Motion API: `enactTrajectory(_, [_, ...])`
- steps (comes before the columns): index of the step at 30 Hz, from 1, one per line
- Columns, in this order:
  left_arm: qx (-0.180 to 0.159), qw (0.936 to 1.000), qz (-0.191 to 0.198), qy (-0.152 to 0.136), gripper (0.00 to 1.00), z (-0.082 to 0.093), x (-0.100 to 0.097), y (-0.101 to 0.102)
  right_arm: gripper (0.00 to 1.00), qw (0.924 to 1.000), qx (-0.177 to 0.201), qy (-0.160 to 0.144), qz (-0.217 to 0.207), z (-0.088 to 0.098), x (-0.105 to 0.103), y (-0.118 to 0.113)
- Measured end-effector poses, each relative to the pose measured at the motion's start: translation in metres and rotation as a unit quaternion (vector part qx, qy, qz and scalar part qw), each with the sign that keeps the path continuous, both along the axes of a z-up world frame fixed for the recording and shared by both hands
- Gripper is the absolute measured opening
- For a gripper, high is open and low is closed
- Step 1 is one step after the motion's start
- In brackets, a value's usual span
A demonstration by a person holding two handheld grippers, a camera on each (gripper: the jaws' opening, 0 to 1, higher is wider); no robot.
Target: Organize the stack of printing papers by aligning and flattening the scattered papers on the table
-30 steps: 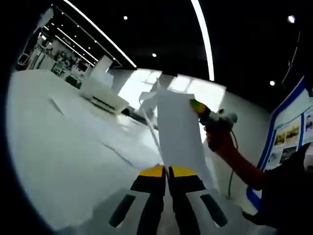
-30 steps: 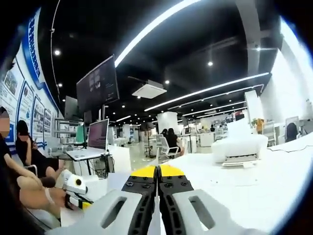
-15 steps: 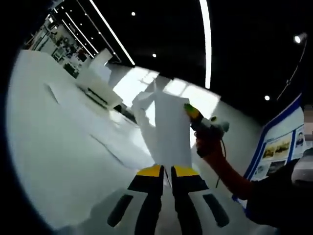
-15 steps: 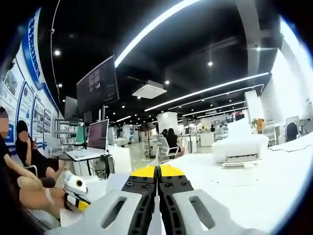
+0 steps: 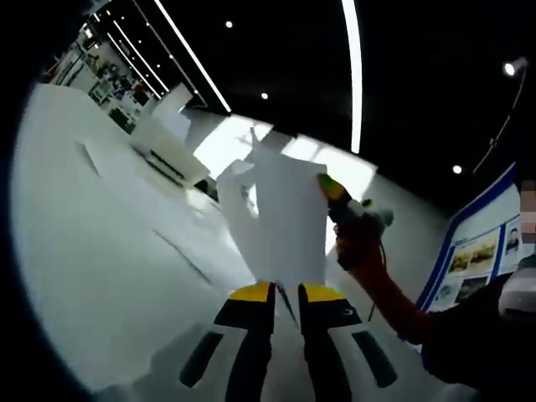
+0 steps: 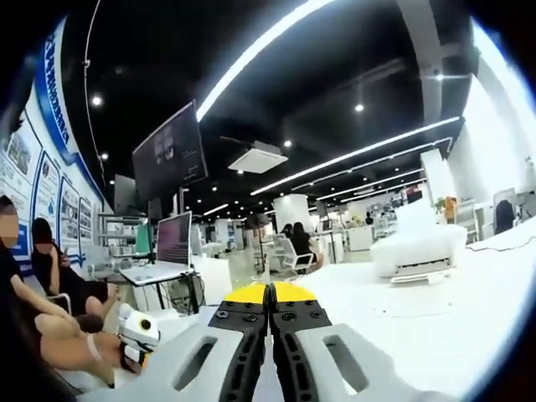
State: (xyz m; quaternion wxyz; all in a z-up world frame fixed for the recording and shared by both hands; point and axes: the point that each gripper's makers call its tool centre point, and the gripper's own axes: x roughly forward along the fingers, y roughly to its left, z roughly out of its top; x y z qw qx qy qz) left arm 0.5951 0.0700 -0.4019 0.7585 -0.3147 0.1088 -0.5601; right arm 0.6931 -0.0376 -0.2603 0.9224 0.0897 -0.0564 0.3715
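Note:
A stack of white printing papers (image 5: 280, 213) stands upright off the table, its lower edge pinched between the yellow tips of my left gripper (image 5: 286, 292). My right gripper (image 5: 356, 211), held by a hand in a red sleeve, clamps the stack's upper right edge. In the right gripper view my right gripper (image 6: 270, 292) has its jaws pressed together, with a thin white edge of paper (image 6: 270, 387) showing between them low down. The left gripper (image 6: 134, 333) shows at lower left there. More loose sheets (image 5: 159, 239) lie flat on the white table (image 5: 92, 276).
A white printer (image 5: 167, 149) sits at the table's far side and appears as the printer (image 6: 417, 249) in the right gripper view. A laptop on a desk (image 6: 172, 251) and seated people (image 6: 50, 276) are at the left. A blue poster wall (image 5: 473, 251) stands behind.
The held stack sits a little closer and larger in the left gripper view, and that view has tilted since a second ago. The right gripper view has shifted slightly; both grips hold.

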Motion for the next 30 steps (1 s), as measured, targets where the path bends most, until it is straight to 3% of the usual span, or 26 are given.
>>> enactTrajectory(9, [-0.006, 1.0, 0.0, 0.001, 0.16, 0.002, 0.001, 0.002, 0.0, 0.9996, 0.024, 0.009, 0.009, 0.004, -0.003, 0.007])
enactTrajectory(16, [-0.014, 0.9999, 0.001, 0.001, 0.16, 0.003, 0.005, 0.005, 0.0, 0.9949, 0.072, 0.07, -0.01, -0.018, 0.011, -0.004])
enactTrajectory(25, [-0.015, 0.9999, 0.001, 0.0, 0.16, 0.003, 0.009, 0.006, 0.0, 0.9866, 0.134, 0.092, 0.011, -0.015, 0.003, 0.008])
enactTrajectory(30, [-0.014, 0.9999, 0.002, -0.003, 0.16, 0.004, 0.011, 0.007, 0.0, 0.985, 0.139, 0.102, 0.011, -0.017, 0.007, 0.011])
